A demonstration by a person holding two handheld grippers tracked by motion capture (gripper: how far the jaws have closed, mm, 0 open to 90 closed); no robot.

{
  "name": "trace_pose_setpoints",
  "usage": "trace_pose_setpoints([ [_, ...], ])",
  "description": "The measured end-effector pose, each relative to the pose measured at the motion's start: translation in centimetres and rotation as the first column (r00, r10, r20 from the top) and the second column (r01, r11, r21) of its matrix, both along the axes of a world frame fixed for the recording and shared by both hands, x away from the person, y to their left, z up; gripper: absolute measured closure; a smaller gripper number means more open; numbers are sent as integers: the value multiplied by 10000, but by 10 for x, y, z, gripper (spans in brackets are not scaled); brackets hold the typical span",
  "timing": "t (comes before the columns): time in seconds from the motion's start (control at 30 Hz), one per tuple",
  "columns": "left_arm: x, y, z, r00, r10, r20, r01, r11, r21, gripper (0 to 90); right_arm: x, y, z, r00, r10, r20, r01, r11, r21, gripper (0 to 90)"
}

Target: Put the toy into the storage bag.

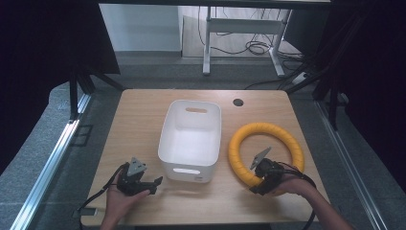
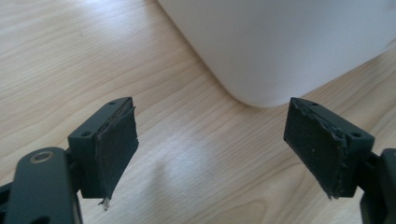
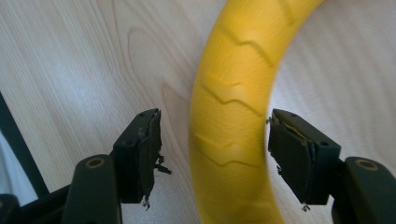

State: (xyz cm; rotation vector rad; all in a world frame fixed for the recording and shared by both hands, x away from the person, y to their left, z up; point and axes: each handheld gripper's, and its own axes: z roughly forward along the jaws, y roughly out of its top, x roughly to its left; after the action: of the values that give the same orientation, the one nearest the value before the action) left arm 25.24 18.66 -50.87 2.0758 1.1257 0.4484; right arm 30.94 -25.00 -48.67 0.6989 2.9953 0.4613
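Two hand-held grippers are at work over one wooden desk (image 1: pixel 143 110), each carried by a person's hand coming in from the near edge. The right hand-held gripper (image 3: pixel 215 154) straddles the near arc of the yellow ring (image 3: pixel 233 116), jaws standing apart with the ring's tube between them; a gap shows on the left side and the right pad sits just beside the tube, so no firm clamp is evident yet. The ring lies flat on the desk, to the right of the white bin (image 1: pixel 191 136) and apart from it. The left hand-held gripper (image 2: pixel 210 149) rests low near the bin's front corner, jaws wide apart and holding nothing.

Assessment of the step in hand: a pickup of the ring, most likely for the bin (its open top is the obvious destination). To do it well, the tube should be centred between the pads before closing, since it currently sits closer to the right pad and a lopsided squeeze could shove the ring sideways. The pads should go down far enough to bite across the widest part of the tube, not skid off its ribbed upper curve. Any lift should be straight up, allowing for the far side of the ring to droop and swing.

Count: one ring, one bin, two grippers, one desk.
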Motion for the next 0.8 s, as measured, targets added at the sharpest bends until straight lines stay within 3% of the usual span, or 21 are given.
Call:
trace_pose_setpoints([
  [0.37,1,0,-3,9999,108,-41,-107,9997,235,175,5,8,-12,9996,185,-210,-205,9947,-1003,441],
  [0.43,1,0,-3,9999,102,-43,-101,9997,234,175,7,9,-13,9997,52,-246,-80,9933,-1152,491],
  [0.67,1,-2,-4,10000,19,-68,-18,9998,218,175,11,12,-12,9987,266,-431,-321,9908,-1315,506],
  [0.8,1,-2,-5,10000,-11,-62,13,9997,227,176,11,10,-12,9986,187,-485,-239,9939,-1075,508],
])
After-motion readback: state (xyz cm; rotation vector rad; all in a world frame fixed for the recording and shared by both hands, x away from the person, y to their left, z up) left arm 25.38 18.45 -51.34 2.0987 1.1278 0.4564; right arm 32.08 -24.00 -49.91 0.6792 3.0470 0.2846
